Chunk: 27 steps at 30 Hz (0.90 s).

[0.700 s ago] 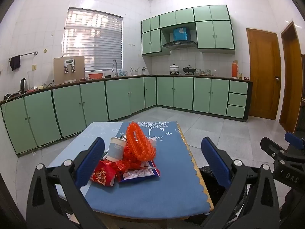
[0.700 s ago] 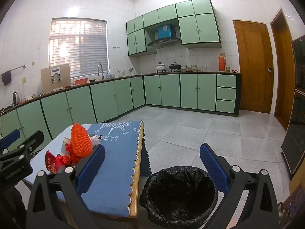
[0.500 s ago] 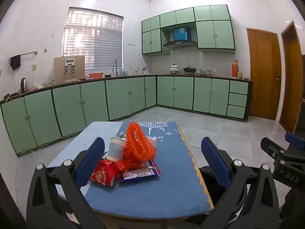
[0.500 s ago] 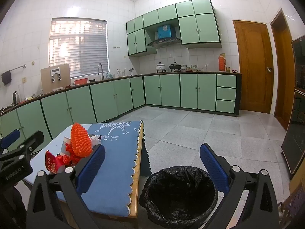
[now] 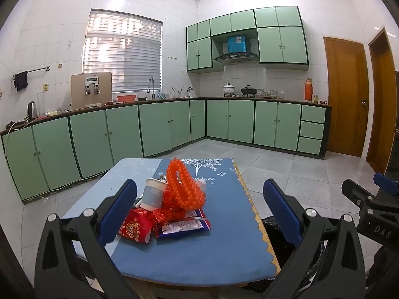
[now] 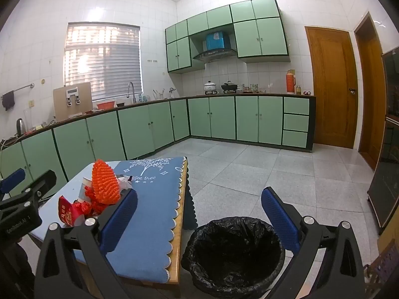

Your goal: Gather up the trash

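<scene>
A heap of trash lies on the low table with a blue cloth [image 5: 199, 249]: an orange foam net [image 5: 184, 189], a pale paper cup [image 5: 153, 194], a red crumpled packet [image 5: 134, 228] and a blue-white wrapper [image 5: 182, 225]. My left gripper [image 5: 199, 209] is open and empty, held in front of the heap. My right gripper [image 6: 199, 216] is open and empty, above a bin with a black bag [image 6: 234, 251] on the floor right of the table. The heap's orange net [image 6: 103, 183] shows left in the right wrist view.
Green kitchen cabinets [image 5: 124, 129] run along the far and left walls. Grey tiled floor [image 6: 286, 174] spreads beyond the table. Wooden doors [image 6: 331, 87] stand at the right. A dark cabinet [image 6: 389, 186] is at the far right.
</scene>
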Each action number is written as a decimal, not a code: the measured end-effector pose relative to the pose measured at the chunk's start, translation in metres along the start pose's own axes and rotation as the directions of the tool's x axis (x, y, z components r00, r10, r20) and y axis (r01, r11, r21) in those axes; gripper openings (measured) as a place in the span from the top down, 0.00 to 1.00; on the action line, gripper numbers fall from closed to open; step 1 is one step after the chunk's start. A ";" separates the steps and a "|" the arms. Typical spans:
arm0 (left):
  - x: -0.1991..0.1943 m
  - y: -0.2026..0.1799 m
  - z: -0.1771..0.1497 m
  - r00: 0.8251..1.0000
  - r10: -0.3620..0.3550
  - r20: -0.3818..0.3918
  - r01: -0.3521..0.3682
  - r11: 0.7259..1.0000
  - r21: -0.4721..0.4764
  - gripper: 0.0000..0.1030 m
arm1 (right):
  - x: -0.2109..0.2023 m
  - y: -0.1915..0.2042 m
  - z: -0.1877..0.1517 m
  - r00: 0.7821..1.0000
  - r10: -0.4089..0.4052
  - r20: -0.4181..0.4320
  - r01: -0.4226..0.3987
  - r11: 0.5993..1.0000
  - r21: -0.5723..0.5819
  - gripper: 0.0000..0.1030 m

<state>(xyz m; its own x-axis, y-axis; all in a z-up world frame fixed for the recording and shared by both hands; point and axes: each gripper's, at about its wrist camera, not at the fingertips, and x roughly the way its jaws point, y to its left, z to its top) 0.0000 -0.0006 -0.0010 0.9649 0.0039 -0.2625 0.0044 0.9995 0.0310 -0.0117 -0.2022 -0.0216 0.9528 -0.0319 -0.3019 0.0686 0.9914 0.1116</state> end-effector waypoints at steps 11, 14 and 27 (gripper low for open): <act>0.002 0.002 0.000 1.000 0.000 -0.001 0.000 1.000 0.000 0.05 | 0.000 0.000 0.000 1.000 0.000 -0.001 0.000 1.000 -0.002 0.06; 0.003 0.002 0.000 1.000 0.000 -0.002 0.000 1.000 0.000 0.05 | 0.000 -0.001 0.000 1.000 0.000 -0.001 0.000 1.000 -0.001 0.06; 0.003 0.004 -0.002 1.000 0.002 -0.005 -0.002 1.000 -0.001 0.05 | 0.000 0.000 0.001 1.000 -0.001 0.000 0.001 1.000 -0.003 0.06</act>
<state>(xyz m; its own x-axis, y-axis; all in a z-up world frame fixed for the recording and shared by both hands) 0.0018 0.0039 -0.0039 0.9636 0.0058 -0.2672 0.0025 0.9995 0.0305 -0.0112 -0.2026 -0.0213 0.9526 -0.0327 -0.3024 0.0686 0.9917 0.1089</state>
